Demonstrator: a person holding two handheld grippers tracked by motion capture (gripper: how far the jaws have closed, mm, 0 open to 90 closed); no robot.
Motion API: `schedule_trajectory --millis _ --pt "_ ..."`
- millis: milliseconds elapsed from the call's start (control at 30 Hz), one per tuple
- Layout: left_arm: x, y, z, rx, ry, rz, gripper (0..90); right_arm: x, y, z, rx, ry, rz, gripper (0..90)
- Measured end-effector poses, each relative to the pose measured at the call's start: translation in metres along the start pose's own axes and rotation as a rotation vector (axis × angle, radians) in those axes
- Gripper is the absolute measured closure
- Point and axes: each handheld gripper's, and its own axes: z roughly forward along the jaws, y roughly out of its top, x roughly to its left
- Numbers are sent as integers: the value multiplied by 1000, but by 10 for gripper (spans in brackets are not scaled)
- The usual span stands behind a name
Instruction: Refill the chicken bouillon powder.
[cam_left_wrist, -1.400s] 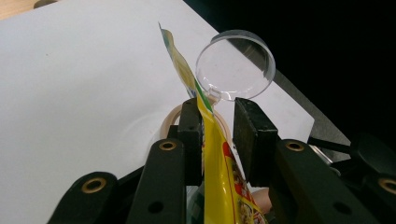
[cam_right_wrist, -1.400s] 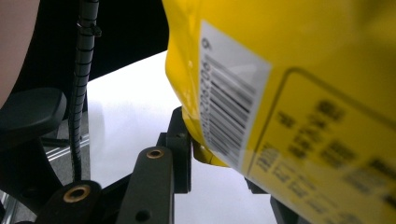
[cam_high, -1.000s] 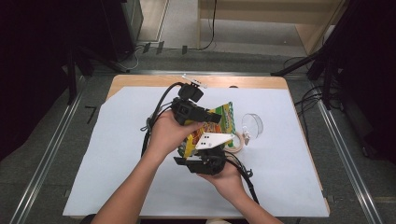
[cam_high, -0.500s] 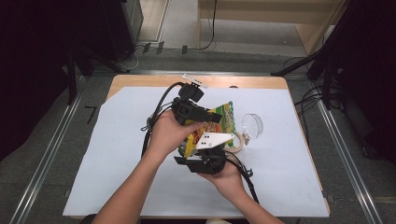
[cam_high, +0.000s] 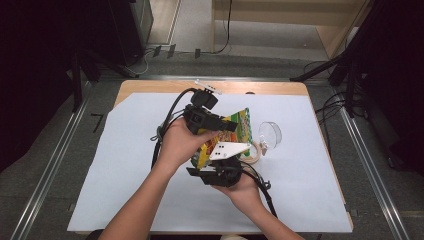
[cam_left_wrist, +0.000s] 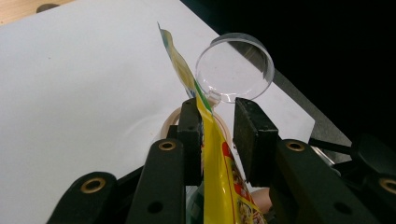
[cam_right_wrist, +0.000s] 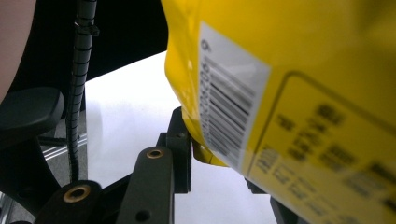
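While both hands hold it up over the middle of the white paper-covered surface (cam_high: 125, 165), the yellow and green printed plastic snack bag (cam_high: 239, 121) hangs between the two tools, lifted clear of the surface; the left gripper (cam_high: 226, 125) reaches in from the far left and the right gripper (cam_high: 220, 161) from the near side, the two close together. In the left gripper view, the left gripper (cam_left_wrist: 219, 123) has its black fingers (cam_left_wrist: 189, 128) set apart, the bag's thin sealed edge (cam_left_wrist: 205, 126) standing upright in the gap and lying against the left-hand one, with open space to the other; whether they squeeze it cannot be told. In the right gripper view, the right gripper (cam_right_wrist: 219, 161) has one finger (cam_right_wrist: 180, 140) pressed against the bag's lower corner (cam_right_wrist: 205, 156), the barcode panel (cam_right_wrist: 229, 116) covering the other, so it cannot be told whether they are clamped. A clear round plastic lid (cam_high: 270, 134) lies just right of the bag, and a pale ring-shaped band (cam_high: 251, 151) rests on the surface beside the right gripper.
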Motion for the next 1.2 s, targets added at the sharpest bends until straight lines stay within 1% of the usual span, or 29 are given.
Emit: schedule_trajectory --millis 167,367,633,800,867,1033,1200 --pt "0 0 0 3 3 -1 732 0 0 1 2 3 10 696" --pt "1 -1 -1 2 8 -1 734 0 1 2 2 6 -3 696" --pt "0 1 -2 7 17 -2 736 0 2 2 -3 13 -1 696" --pt "1 2 -2 16 25 0 736 0 4 1 -4 16 9 695" --pt "1 2 -3 16 25 -5 736 2 4 1 -6 23 18 695" --pt "0 2 -2 14 25 1 733 1 4 2 -4 17 4 696" --pt "1 2 -2 17 22 -4 733 1 4 2 -4 22 15 695"
